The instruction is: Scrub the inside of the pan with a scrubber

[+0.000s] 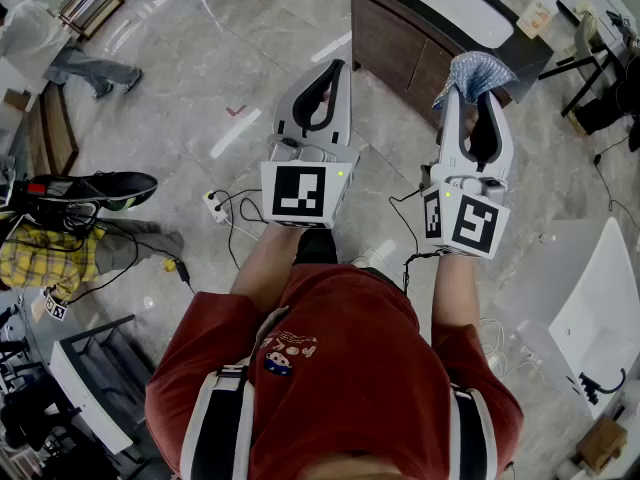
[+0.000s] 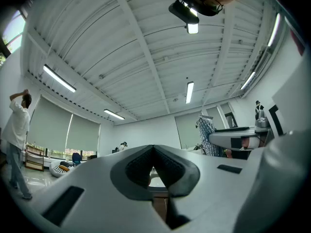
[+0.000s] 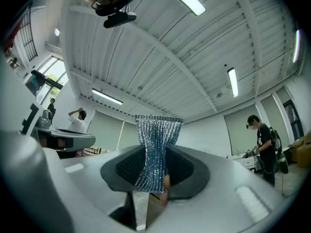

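Both grippers are raised and tilted up toward the ceiling. My right gripper (image 1: pixel 470 83) is shut on a silvery mesh scrubber (image 1: pixel 477 73), which sticks out past the jaw tips; in the right gripper view the scrubber (image 3: pixel 154 149) is pinched between the dark pads and fans out above them. My left gripper (image 1: pixel 325 78) is shut with nothing between its pads (image 2: pixel 153 165). No pan shows in any view. The right gripper (image 2: pixel 233 141) with the scrubber also appears at the right of the left gripper view.
A dark wooden counter (image 1: pixel 400 38) with a white basin (image 1: pixel 458 6) stands ahead on the marble floor. Cables and a power strip (image 1: pixel 215 205) lie on the floor near my feet. A white sink (image 1: pixel 600 308) sits at the right. People stand around the room (image 3: pixel 265 144).
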Tool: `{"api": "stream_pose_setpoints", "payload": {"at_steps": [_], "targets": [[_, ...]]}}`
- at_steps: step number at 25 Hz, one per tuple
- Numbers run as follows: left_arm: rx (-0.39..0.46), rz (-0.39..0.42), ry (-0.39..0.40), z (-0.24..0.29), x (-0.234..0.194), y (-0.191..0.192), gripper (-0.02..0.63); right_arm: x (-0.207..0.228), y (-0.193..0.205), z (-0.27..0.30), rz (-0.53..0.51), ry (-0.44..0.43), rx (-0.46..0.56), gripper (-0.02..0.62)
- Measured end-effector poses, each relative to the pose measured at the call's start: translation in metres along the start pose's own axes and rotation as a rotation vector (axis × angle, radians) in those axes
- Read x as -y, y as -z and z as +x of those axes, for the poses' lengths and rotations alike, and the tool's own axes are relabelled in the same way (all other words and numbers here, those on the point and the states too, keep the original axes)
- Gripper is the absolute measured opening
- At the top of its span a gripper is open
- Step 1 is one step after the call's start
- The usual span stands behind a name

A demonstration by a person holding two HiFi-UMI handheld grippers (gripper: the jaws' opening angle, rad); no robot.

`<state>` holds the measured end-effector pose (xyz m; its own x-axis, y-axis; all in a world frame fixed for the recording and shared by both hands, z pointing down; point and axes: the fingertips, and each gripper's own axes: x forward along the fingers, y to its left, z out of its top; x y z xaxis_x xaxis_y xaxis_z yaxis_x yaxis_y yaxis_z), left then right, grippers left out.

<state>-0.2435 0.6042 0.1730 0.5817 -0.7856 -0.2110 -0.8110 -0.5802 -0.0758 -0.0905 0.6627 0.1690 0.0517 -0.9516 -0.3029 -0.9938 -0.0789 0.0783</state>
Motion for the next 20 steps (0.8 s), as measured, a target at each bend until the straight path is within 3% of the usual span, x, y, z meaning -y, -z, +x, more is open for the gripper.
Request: {"api": "stream_pose_setpoints", "payload": {"at_steps": [8, 20], "targets": [[-0.008, -0.010, 0.012, 0.017, -0.009, 0.008, 0.006, -0.002, 0.013, 0.020, 0.004, 0.001, -0.018, 0.138], [-0.070, -0.061, 0.026, 0.073, -0.058, 0.052, 0.005, -0.003, 0.059, 0.081, 0.007, 0.027, -0.086, 0.144]]}}
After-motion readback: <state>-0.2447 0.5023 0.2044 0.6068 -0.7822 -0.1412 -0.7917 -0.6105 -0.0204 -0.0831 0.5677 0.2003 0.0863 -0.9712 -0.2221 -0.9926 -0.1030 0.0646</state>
